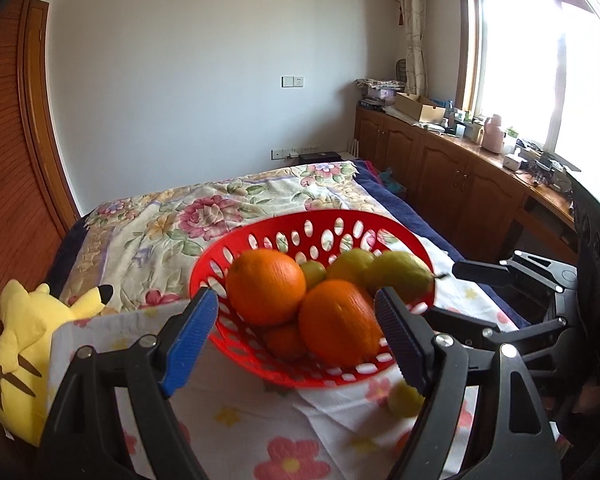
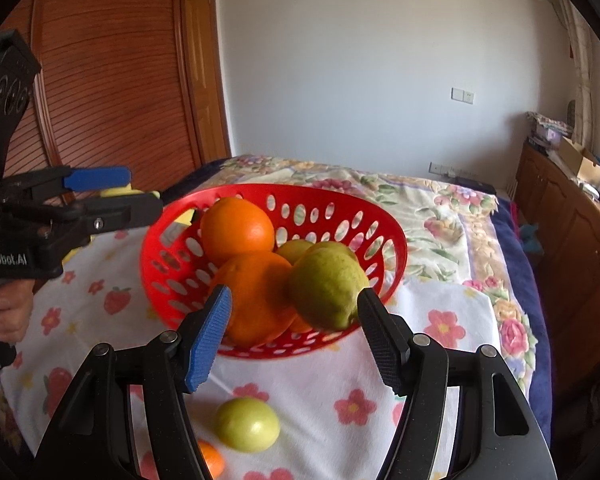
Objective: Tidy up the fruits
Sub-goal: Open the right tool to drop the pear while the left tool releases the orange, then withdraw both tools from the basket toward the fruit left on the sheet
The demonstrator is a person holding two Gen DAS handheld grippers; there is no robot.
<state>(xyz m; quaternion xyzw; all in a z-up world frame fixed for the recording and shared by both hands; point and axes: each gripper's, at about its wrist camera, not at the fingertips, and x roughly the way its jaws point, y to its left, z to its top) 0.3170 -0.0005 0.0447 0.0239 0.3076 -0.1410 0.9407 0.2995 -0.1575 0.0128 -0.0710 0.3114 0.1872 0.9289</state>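
Note:
A red perforated basket [image 1: 332, 224] [image 2: 340, 200] sits on a flowered white cloth on the bed. It holds two large oranges [image 1: 266, 286] [image 2: 236, 228], a smaller orange and several yellow-green fruits [image 2: 326, 288]. A loose green fruit [image 2: 247, 424] [image 1: 404, 400] and a small orange [image 2: 212, 458] lie on the cloth in front of the basket. My left gripper [image 1: 296, 336] is open and empty just in front of the basket; it also shows in the right wrist view [image 2: 112, 192]. My right gripper [image 2: 296, 340] is open and empty above the loose fruit.
A yellow plush toy [image 1: 24, 344] lies at the bed's left edge. A flowered quilt [image 1: 220, 208] covers the bed behind the basket. Wooden cabinets [image 1: 460, 176] with clutter run along the right under the window. A wooden wardrobe [image 2: 112, 80] stands to the left.

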